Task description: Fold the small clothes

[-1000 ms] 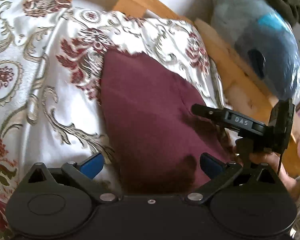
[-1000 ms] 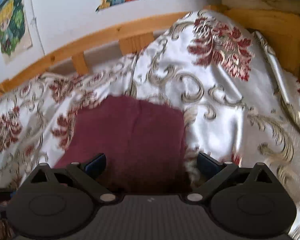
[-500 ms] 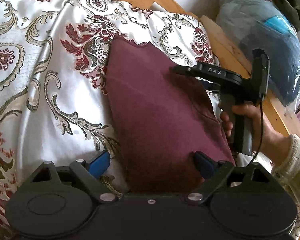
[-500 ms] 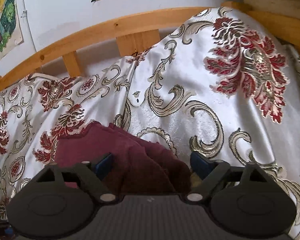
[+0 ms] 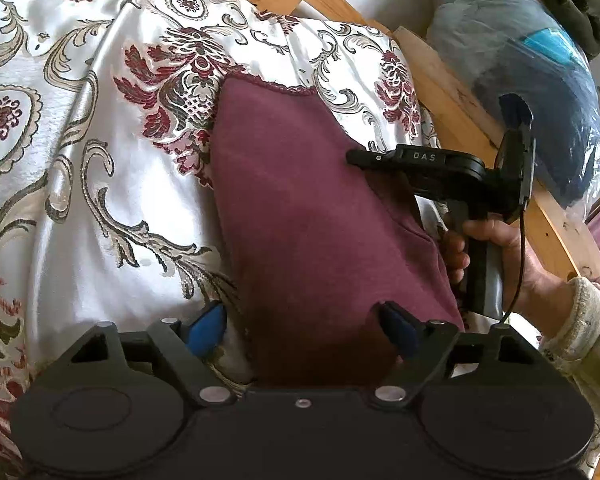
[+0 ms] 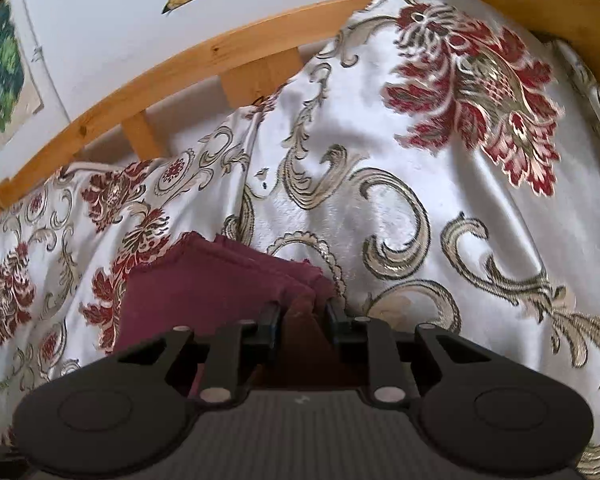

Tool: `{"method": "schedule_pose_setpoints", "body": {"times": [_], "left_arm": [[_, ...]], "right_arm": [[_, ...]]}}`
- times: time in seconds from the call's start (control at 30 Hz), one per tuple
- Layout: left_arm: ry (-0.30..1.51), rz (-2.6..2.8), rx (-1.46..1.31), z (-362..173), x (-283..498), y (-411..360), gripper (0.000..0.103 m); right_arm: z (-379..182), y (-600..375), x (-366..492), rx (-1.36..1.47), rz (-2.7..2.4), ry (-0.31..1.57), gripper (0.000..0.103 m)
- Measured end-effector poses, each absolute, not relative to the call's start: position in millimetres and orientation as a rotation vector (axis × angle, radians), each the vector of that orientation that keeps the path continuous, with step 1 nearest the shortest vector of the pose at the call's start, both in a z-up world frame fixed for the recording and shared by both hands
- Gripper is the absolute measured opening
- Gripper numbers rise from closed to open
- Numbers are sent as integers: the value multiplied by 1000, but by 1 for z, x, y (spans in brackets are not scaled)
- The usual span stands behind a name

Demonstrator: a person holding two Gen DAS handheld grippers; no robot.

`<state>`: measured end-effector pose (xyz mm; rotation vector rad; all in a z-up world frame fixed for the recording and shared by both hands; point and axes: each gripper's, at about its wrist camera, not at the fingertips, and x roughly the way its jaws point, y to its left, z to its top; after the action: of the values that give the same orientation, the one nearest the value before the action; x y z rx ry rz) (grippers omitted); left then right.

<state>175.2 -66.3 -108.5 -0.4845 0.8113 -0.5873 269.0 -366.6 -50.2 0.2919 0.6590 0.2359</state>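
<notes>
Maroon garment spread on brocade bedspread; edge pinched by right gripper, jaws just narrowed; left gripper wide, astride near hem. Best lifted evenly.

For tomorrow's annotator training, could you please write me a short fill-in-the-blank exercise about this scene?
1. The garment lying on the patterned bedspread is ____ in colour.
2. The right gripper has its fingers closed on a fold of the ____.
3. The left gripper has its fingers spread ____, one on each side of the cloth.
4. The bed frame behind the bedspread is made of ____.

Missing words: maroon; garment; wide; wood
</notes>
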Motion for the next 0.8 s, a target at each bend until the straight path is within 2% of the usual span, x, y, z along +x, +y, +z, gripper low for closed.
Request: {"method": "schedule_pose_setpoints", "body": {"times": [0.33, 0.4, 0.47, 0.63, 0.7, 0.8], "left_arm": [[840, -604, -507, -111, 180, -64, 86], [839, -611, -501, -110, 180, -64, 84], [841, -629, -500, -111, 180, -65, 73], [849, -639, -517, -114, 179, -65, 70], [850, -636, -515, -114, 179, -65, 70], [852, -635, -517, -114, 179, -66, 70]], "right_arm": [[-57, -364, 267, 297, 218, 653, 28], [-58, -364, 267, 301, 215, 656, 29], [-58, -363, 267, 296, 213, 655, 29], [-59, -362, 267, 291, 209, 654, 30], [-58, -361, 267, 287, 211, 655, 33], [-56, -359, 270, 285, 223, 661, 47]]}}
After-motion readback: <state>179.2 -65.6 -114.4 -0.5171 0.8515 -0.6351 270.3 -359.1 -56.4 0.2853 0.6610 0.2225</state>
